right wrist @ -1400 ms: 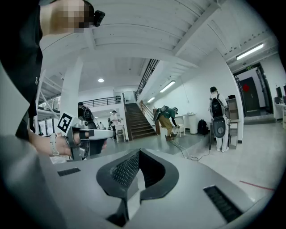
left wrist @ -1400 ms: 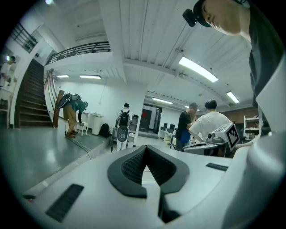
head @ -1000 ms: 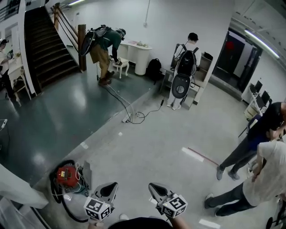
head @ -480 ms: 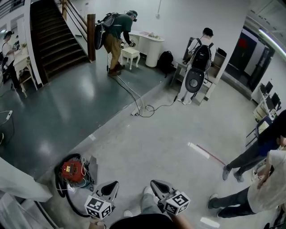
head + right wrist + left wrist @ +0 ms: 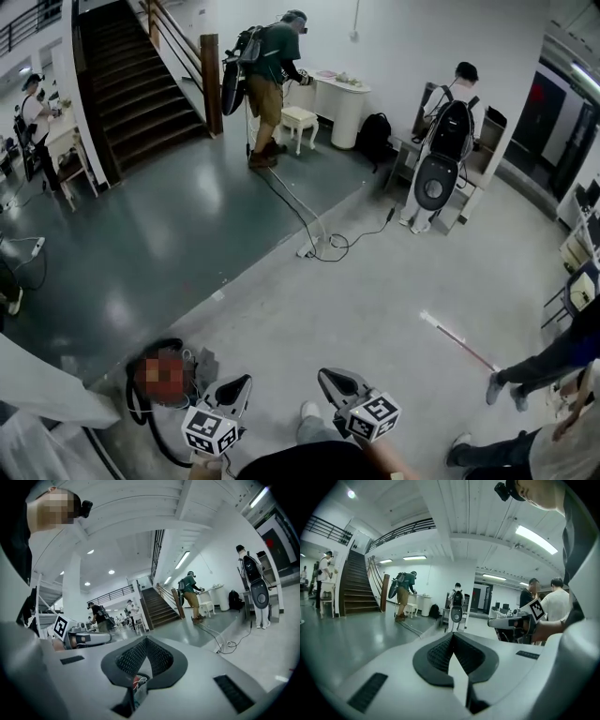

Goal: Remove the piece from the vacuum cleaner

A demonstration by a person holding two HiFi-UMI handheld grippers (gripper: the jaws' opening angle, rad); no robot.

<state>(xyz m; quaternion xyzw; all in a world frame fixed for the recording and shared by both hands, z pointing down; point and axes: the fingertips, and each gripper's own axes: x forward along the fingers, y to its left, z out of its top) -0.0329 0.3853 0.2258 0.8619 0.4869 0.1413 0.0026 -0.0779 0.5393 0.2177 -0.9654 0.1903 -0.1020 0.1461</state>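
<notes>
Low left on floor [image 5: 309,309], red vacuum cleaner [image 5: 161,375], black hose [image 5: 130,394] around

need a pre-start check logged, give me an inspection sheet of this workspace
surface: pale grey floor beside a dark glossy floor area; no table seen.
job's things: red canister vacuum cleaner with black hose on the floor, left of both grippers, untouched.
clutter: red-and-white strip lying on the floor.
grippers: left gripper and right gripper both shut, empty, held above the floor.
cables: pale cable running to a white power strip; black cable beside it.
surroundings: dark staircase; person in a green top by a white stool; person wearing a black backpack.
</notes>
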